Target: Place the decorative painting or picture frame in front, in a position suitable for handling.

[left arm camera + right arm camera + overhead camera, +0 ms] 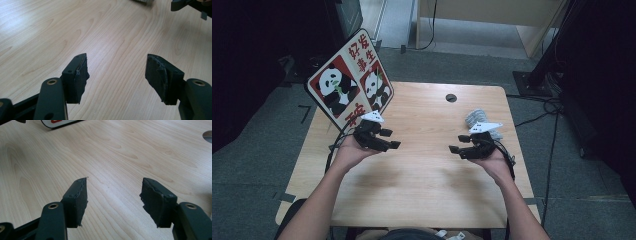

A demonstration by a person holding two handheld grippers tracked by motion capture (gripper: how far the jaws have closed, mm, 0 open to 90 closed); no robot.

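A light wooden table (422, 175) with visible grain and a round cable hole (451, 98) stands on a grey floor, dark equipment at either side. A person's bare forearms enter from the near edge, each hand holding a black two-jaw gripper above the tabletop, jaws pointing inward toward each other.

Left gripper (391, 139): jaws spread wide, nothing between them. In the left gripper view (117, 70) the two black pads are blocky and rectangular, their inner faces rough and torn at the edges; bare wood lies between and beyond them. Ahead of these jaws, well apart, the tip of the other gripper shows at the upper right corner. Behind and to the outer side of this gripper stands a panda sign board (350, 81), tilted, a flat panel with rounded corners, a dark rim, red and white fields, two panda pictures and red characters.

Right gripper (458, 144): jaws likewise set wide and empty. In the right gripper view (115, 190) the pads show the same ragged, foam-like surfaces over plain wood; the lower edge of the sign board (60, 123) appears far ahead, at the top.

The nearest object is a grey crumpled item (478, 119), possibly a rolled cloth or mesh, lying on the table just behind the right gripper, partly hidden by its grey three-cornered plate; its texture cannot be resolved.
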